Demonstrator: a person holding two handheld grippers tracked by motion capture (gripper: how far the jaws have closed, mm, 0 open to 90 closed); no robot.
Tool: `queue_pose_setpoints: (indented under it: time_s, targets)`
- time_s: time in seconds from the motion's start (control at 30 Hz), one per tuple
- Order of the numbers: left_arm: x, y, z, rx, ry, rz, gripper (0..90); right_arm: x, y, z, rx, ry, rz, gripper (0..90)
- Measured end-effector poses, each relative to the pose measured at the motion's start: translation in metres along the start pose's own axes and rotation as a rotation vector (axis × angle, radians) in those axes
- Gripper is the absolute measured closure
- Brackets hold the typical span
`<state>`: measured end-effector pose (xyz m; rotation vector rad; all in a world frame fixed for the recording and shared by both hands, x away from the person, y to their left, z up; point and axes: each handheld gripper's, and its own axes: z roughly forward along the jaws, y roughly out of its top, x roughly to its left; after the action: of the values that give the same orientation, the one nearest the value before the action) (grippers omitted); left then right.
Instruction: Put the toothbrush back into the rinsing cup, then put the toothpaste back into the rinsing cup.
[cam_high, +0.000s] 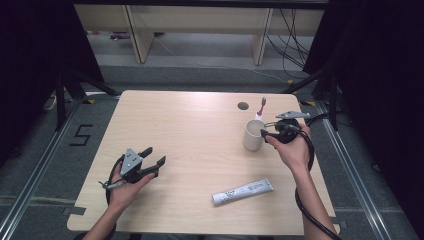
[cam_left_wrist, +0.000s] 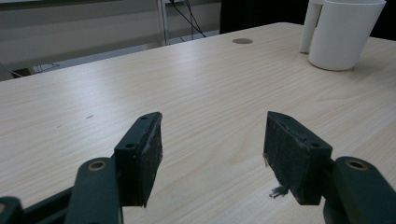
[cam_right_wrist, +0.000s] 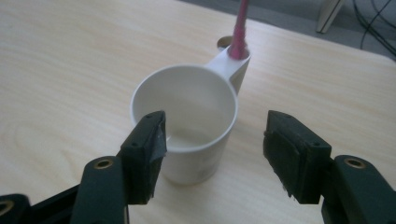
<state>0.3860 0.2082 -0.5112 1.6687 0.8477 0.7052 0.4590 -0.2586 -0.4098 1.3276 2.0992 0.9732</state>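
From above, the left gripper (cam_high: 152, 162) rests in the person's left hand (cam_high: 122, 186) at about eight o'clock on the table (cam_high: 190, 125), its jaws spread wide and pointing toward two o'clock with nothing between them. The forearm comes in from the bottom edge, palm up under the gripper. The right gripper (cam_high: 263, 132) sits at three o'clock on the table, held in the right hand (cam_high: 295, 150), jaws turned toward nine o'clock and just beside the rim of the white cup (cam_high: 253, 135). A pink toothbrush (cam_high: 261, 107) stands in the holder at the cup's far side. A white toothpaste tube (cam_high: 243, 191) lies at five o'clock on the table; its print is too small to read. A black "5" (cam_high: 81, 135) is taped on the floor to the left.

In the left gripper view, the left gripper (cam_left_wrist: 214, 154) has its pads wide apart over bare wood, gripping nothing; the cup (cam_left_wrist: 344, 32) stands at one o'clock, well apart.

In the right gripper view, the right gripper (cam_right_wrist: 215, 154) is wide open. The cup (cam_right_wrist: 184, 121) stands just ahead at twelve o'clock, the left pad overlapping its near rim; whether it touches I cannot tell. The toothbrush (cam_right_wrist: 239, 32) rises from the side holder behind.
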Motion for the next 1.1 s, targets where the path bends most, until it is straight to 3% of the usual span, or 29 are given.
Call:
queue_pose_setpoints:
  time_s: [0.07, 0.1, 0.2, 0.23, 0.3, 0.33, 0.4, 0.43, 0.47, 0.5, 0.53, 0.73, 0.83, 0.9, 0.93, 1.1]
  targets:
    - [-0.001, 0.0, -0.001, 0.016, 0.007, 0.004, 36.7, 0.003, -0.004, -0.005, 0.032, 0.026, 0.003, 40.9]
    - [-0.001, 0.0, -0.001, 0.017, 0.007, 0.001, 36.7, 0.003, -0.006, -0.005, 0.02, 0.026, -0.016, 41.1]
    - [-0.001, 0.0, -0.001, 0.019, 0.005, 0.0, 36.7, 0.005, -0.014, -0.008, 0.071, 0.061, 0.0, 41.8]
    - [0.0, 0.0, -0.001, 0.02, 0.006, 0.0, 36.7, 0.005, -0.017, -0.007, 0.056, 0.064, -0.015, 42.0]
    - [0.0, 0.0, -0.001, 0.018, 0.006, 0.001, 36.7, 0.007, -0.02, -0.009, 0.087, 0.073, 0.015, 42.3]
    - [0.0, 0.0, -0.001, 0.016, 0.005, 0.001, 36.7, 0.005, -0.022, -0.007, 0.066, 0.071, -0.02, 42.4]
    - [0.0, 0.0, -0.001, 0.017, 0.006, -0.002, 36.7, 0.006, -0.025, -0.008, 0.073, 0.083, -0.008, 42.4]
    - [0.0, 0.0, -0.001, 0.018, 0.006, -0.001, 36.8, 0.008, -0.026, -0.009, 0.086, 0.076, 0.02, 42.4]
    - [0.0, 0.0, -0.001, 0.019, 0.005, -0.001, 36.7, 0.007, -0.027, -0.009, 0.071, 0.074, -0.011, 42.4]
    - [0.0, 0.0, -0.001, 0.02, 0.005, -0.002, 36.7, 0.01, -0.028, -0.009, 0.086, 0.088, 0.023, 42.6]
    - [0.0, 0.0, -0.001, 0.02, 0.005, -0.003, 36.7, 0.011, -0.029, -0.009, 0.082, 0.088, 0.024, 42.6]
    - [0.0, 0.0, -0.001, 0.018, 0.005, 0.001, 36.7, 0.011, -0.034, -0.009, 0.089, 0.089, -0.02, 42.6]
    - [-0.001, 0.0, -0.001, 0.02, 0.003, 0.0, 36.7, 0.014, -0.036, -0.01, 0.116, 0.107, 0.023, 42.6]
    - [-0.001, 0.0, -0.001, 0.013, 0.0, 0.003, 36.7, 0.011, -0.037, -0.009, 0.103, 0.116, 0.011, 42.6]
    - [-0.001, 0.001, -0.001, 0.005, -0.003, 0.001, 36.7, 0.013, -0.038, -0.01, 0.1, 0.094, 0.012, 42.6]
    - [0.001, 0.002, -0.003, 0.013, 0.013, -0.003, 36.7, 0.012, -0.039, -0.009, 0.121, 0.115, -0.026, 42.4]
